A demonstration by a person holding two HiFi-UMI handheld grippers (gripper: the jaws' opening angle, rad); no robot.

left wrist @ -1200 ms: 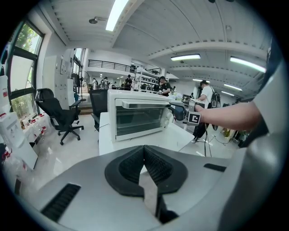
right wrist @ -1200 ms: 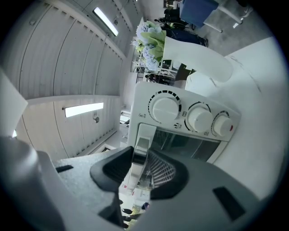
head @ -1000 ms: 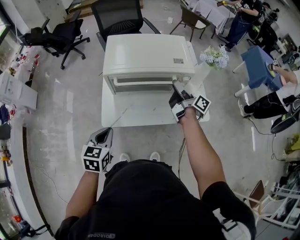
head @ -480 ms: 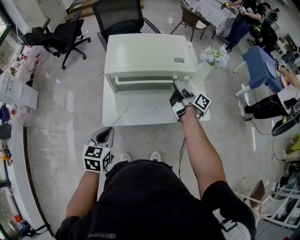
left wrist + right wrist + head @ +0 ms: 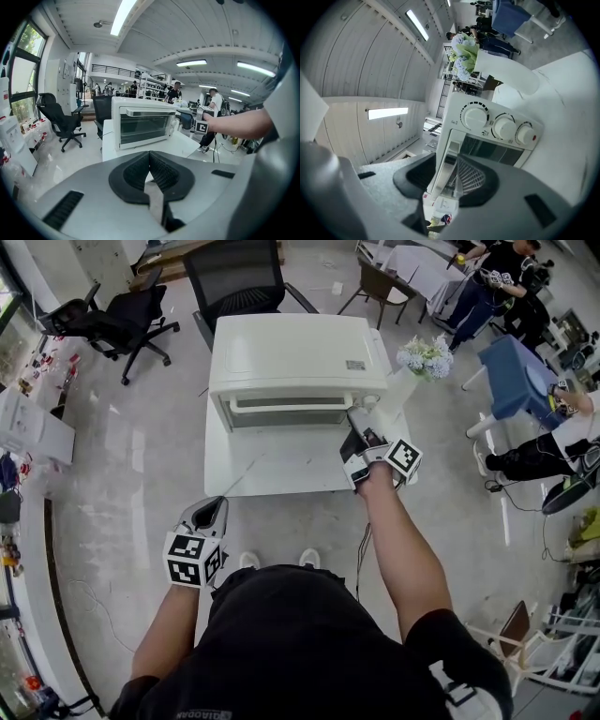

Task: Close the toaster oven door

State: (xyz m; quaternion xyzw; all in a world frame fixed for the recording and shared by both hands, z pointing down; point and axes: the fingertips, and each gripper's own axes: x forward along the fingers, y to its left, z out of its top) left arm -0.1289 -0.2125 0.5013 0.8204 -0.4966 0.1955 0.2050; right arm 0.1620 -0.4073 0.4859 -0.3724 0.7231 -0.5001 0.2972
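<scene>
Hardly anything has shifted: right gripper (image 5: 354,420) jaws have just been opening and stand apart around the handle (image 5: 442,161) of the door (image 5: 143,127), which is upright against the oven (image 5: 295,357). Left gripper (image 5: 208,514), jaws together, hangs off the table's (image 5: 272,470) near corner.

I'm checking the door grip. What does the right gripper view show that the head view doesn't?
Only right gripper view: the three knobs face-on, and the door handle between the right gripper's jaws, which have just been opening. Only head view: the left gripper, office chairs. Both: toaster oven, flowers.
</scene>
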